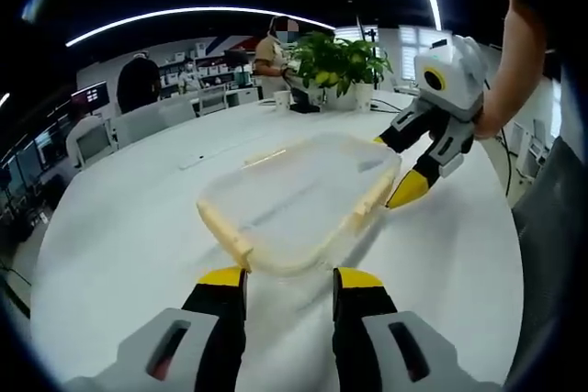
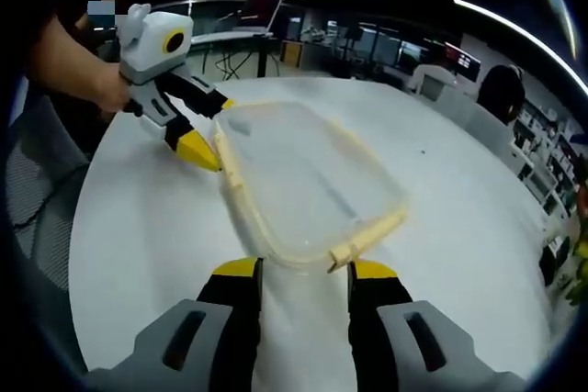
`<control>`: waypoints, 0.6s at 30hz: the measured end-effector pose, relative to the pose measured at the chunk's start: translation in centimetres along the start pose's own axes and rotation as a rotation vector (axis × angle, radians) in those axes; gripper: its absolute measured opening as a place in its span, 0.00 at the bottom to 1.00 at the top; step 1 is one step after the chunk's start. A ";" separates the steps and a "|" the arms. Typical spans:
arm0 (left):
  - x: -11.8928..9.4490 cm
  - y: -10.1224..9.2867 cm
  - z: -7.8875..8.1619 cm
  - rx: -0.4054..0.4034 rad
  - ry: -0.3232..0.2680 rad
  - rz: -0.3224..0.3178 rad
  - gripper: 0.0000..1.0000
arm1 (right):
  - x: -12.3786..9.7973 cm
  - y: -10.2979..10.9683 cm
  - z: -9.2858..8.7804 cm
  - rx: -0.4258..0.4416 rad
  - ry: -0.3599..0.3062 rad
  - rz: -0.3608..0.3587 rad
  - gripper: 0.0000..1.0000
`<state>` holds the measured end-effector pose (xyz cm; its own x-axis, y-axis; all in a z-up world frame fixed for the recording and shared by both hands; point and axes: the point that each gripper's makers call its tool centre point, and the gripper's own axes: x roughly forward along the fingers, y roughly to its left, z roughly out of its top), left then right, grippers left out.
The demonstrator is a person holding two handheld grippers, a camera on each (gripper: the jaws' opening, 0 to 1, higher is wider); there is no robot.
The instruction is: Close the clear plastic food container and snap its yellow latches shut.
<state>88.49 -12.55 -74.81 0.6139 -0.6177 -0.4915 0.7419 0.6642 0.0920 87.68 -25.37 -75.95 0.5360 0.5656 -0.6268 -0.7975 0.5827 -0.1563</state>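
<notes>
So, lid looks seated on the clear container [image 1: 299,199], sitting mid-desk [image 1: 129,227], and I can't see anything inside it. Latch step is next, I reckon. My left gripper [image 1: 289,286] is released, hovering at the near end; my right gripper [image 2: 303,277] is spread at the opposite end. The yellow latches [image 1: 226,236] need pressing down.

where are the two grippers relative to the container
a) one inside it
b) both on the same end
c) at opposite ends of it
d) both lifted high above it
c: in the left gripper view the left gripper sits at the near end of the container while the right gripper is at its far end, both jaws open on the table.
</notes>
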 end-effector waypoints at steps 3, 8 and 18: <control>-0.2 0.5 -0.2 -0.005 -0.001 0.011 0.30 | 0.5 0.0 0.4 -0.005 0.000 0.005 0.34; -0.3 1.3 -0.4 -0.012 -0.006 0.028 0.30 | 1.1 -0.1 0.9 -0.012 -0.002 0.011 0.33; -0.4 1.9 -0.5 -0.013 -0.007 0.040 0.29 | 1.7 -0.3 1.3 -0.028 0.003 0.026 0.33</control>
<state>89.51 -10.87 -74.87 0.6452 -0.5931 -0.4815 0.7128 0.6942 0.1000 89.23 -23.82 -75.94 0.5144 0.5781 -0.6334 -0.8186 0.5512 -0.1616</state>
